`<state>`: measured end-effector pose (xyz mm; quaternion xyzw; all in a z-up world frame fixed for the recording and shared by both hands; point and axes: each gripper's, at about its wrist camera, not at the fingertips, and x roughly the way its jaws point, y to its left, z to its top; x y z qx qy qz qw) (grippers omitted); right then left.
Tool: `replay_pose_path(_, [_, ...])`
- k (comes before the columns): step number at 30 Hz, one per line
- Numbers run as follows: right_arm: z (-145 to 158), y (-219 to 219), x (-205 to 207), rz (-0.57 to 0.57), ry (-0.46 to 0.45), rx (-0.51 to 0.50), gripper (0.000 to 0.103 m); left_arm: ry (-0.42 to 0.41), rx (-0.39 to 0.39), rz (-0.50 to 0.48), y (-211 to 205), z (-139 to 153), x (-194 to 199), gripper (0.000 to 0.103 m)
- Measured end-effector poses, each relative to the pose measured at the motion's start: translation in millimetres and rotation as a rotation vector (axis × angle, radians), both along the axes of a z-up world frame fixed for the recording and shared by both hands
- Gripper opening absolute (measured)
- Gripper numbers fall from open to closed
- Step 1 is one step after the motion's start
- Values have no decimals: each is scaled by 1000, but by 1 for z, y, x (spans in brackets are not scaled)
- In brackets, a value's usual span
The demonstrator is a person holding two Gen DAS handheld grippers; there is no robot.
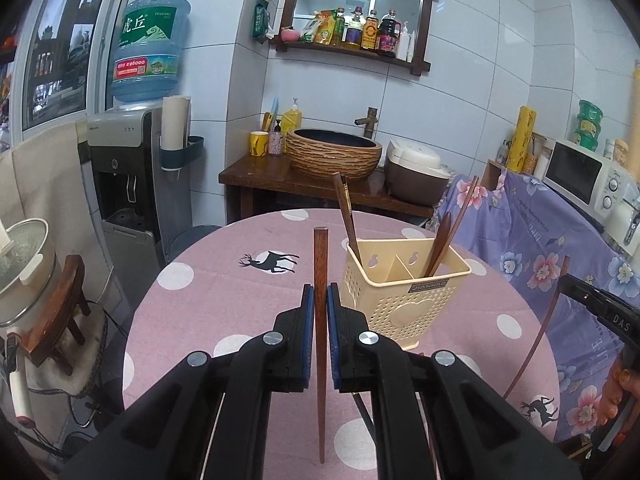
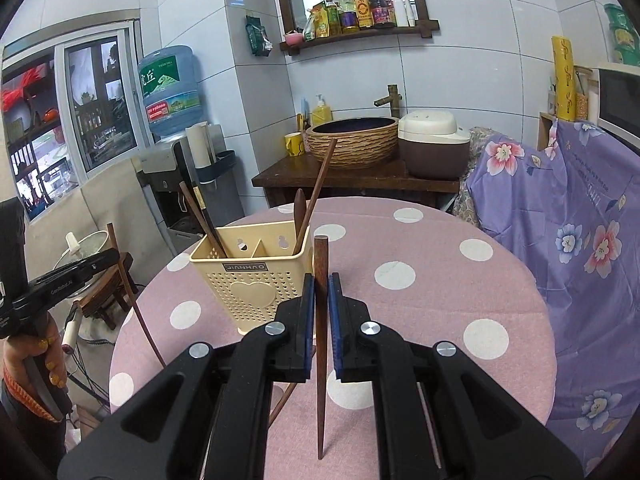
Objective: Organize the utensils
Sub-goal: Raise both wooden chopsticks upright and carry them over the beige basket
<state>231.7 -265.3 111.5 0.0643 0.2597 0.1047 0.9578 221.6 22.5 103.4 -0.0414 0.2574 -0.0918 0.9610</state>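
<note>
Two grippers, one chopstick [image 1: 320,320] each, one holder [image 1: 402,280]

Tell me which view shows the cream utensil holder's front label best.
The right wrist view: the utensil holder faces it squarely, label unobstructed. The left wrist view shows the holder at an angle, label smaller and skewed.

A matt pink polka-dot cloth covers the round surface [image 1: 224,280]. On it stands a perforated cream plastic caddy [image 1: 400,296] with smooth dark wooden chopsticks [image 1: 347,216]. Each black plastic tool [image 1: 320,300] has blue pads and shiny metal rivets.
</note>
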Motion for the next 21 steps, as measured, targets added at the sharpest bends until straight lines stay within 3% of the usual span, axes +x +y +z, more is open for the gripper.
replay_pose_path(7, [29,5,3,31,-46,4,8,-63,-1,-24,-1,33,-4,8])
replay_pose_path(16, [151,30,39,54,-219,3,8,-298,24,-50,-35,146,2,8])
replay_pose_path(19, [169,39,57,36,-244,6,8,-308,12,-30,-47,159,23,8])
replay_pose_path(21, [164,45,69,26,-233,3,8,-292,6,-23,-56,152,38,8])
